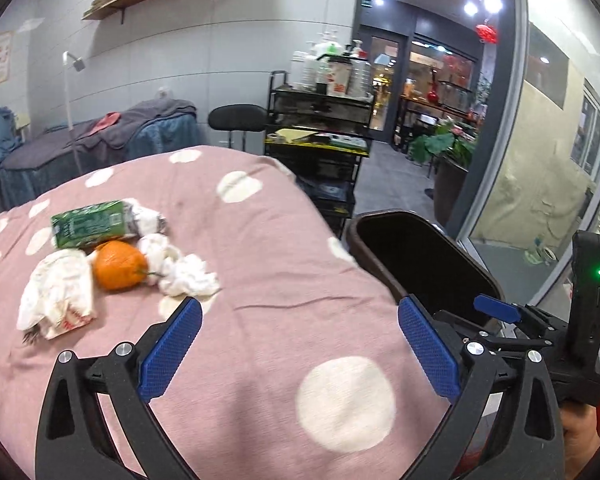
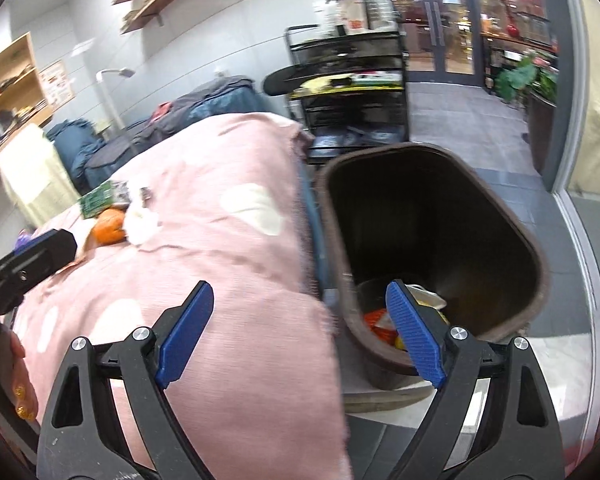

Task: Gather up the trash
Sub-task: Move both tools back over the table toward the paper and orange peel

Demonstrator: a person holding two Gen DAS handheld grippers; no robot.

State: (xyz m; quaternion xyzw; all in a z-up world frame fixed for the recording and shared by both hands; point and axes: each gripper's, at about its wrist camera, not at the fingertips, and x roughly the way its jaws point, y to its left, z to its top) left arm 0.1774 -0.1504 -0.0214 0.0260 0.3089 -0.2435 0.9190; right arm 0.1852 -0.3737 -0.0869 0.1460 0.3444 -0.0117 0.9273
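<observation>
Hovering over pink spotted cover [image 1: 260, 248], both grippers empty, bin [image 2: 432, 208] alongside.
Nothing lies between the left gripper [image 1: 300, 316] and the trash ahead to its left: wrapper [image 1: 58, 292], orange [image 1: 118, 265], tissue [image 1: 184, 268], then green carton [image 1: 88, 225]. Right gripper [image 2: 300, 304] straddles the cover's edge and the bin, litter at its bottom. Left jaws gape wide; right jaws stand wide. Black cart [image 1: 320, 136] stands beyond.

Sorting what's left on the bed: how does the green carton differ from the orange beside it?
The green carton is boxy and lies on its side; the orange is round. The green carton sits farther back on the pink blanket; the orange sits nearer the camera, between crumpled tissues. Both rest on the blanket, outside the bin.
</observation>
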